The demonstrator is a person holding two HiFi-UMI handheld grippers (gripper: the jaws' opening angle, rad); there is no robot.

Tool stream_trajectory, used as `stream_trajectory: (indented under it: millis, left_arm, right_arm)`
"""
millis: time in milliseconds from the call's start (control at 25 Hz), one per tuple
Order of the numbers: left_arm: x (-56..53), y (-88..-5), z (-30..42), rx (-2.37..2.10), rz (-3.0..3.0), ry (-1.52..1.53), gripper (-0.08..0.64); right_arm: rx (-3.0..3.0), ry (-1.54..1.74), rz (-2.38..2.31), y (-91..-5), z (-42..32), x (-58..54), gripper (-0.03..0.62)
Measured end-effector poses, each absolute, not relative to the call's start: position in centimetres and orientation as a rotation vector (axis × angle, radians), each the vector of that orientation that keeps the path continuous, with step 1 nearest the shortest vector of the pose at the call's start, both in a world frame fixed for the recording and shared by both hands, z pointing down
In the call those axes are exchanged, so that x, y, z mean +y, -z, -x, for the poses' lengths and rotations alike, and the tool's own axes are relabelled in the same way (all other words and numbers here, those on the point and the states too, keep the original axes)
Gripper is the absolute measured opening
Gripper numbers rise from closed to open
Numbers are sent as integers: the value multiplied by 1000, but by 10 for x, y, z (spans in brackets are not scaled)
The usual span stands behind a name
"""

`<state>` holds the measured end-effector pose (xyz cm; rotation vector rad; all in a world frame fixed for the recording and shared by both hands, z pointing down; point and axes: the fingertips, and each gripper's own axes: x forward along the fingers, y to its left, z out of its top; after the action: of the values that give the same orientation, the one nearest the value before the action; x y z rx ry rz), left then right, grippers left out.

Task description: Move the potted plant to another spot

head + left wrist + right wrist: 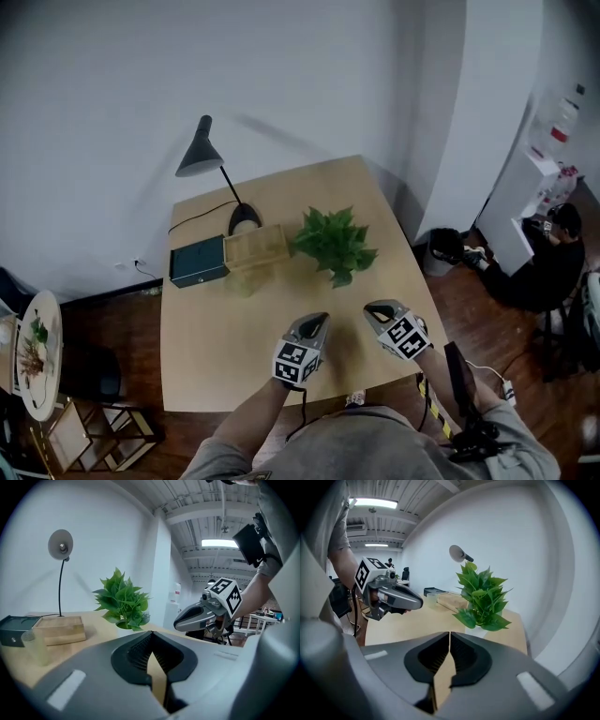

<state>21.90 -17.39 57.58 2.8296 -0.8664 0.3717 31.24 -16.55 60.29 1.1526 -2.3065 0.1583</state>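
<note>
On the wooden bench (pixel 216 319) the potted plant (pixel 335 244) stands upright, long axis vertical, just beside a wooden box (pixel 256 248), while the left hand-held gripper (pixel 317 323) and right hand-held gripper (pixel 376 310) hover nearer the person, apart from it, jaws together and empty.

A pale wooden table (pixel 202 366), smooth and matt, carries a light bare-wood box (pixel 256 247), a dark smooth-sided case (pixel 198 262) and a cloudy translucent plastic cup (pixel 35 645). The leaves of the potted plant (pixel 335 244) are green with a slight sheen. The lamp (pixel 199 150) has a matt dark shade. The left gripper (pixel 318 322) and right gripper (pixel 374 309) show matt grey plastic shells and ribbed black pads (pixel 139 652). The floor (pixel 112 314) is dark wood boards with a low sheen. The wall (pixel 94 94) is flat matt white.
</note>
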Motion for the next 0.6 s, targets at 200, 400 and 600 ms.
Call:
stream_trajectory:
  millis: [200, 400, 600]
  left_arm:
    - [-142, -575, -213, -791, -2843, -382, 3]
    - [-107, -587, -205, -742, -2818, -379, 3]
    - [-75, -588, -205, -720, -2802, -349, 3]
  right_arm:
    - [-2271, -195, -1188, -603, -302, -135, 7]
    - [-2247, -238, -1228, -606, -295, -92, 8]
    - [-2209, -264, -1248, -611, -295, -53, 6]
